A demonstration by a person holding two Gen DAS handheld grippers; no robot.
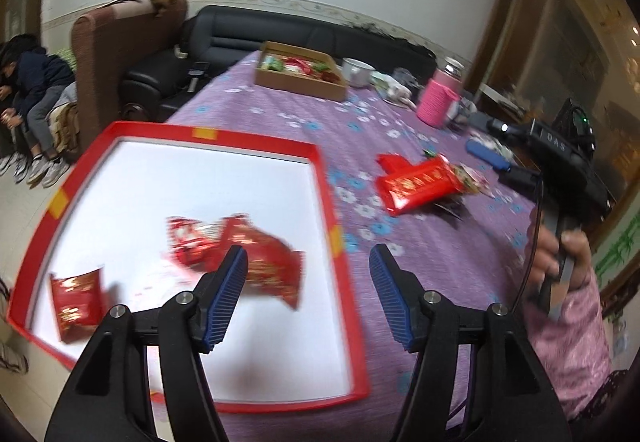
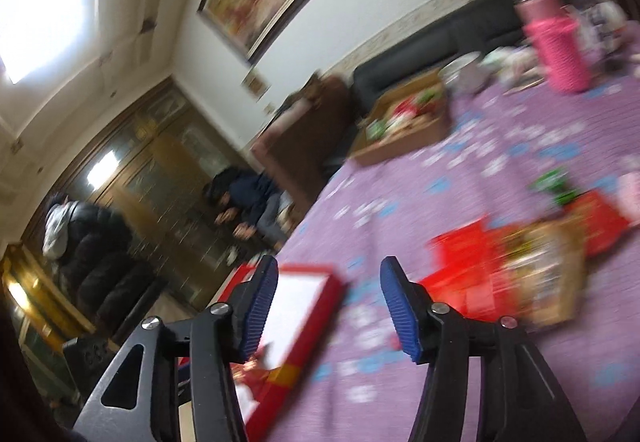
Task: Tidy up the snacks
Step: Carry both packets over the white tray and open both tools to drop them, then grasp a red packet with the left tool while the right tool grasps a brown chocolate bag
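Note:
A red-rimmed tray with a white floor lies on the purple tablecloth. Red snack packets lie in it: a pair at the middle and one at the left. My left gripper is open and empty above the tray's right rim. A red snack bag lies on the cloth to the right, with small wrappers beside it. My right gripper is open and empty, above the cloth between the tray and the blurred red bags. The right gripper's body shows held in a hand.
A cardboard box of snacks stands at the table's far end, with a white bowl and a pink bottle to its right. A blue object lies near the right edge. Sofas and seated people are at the left.

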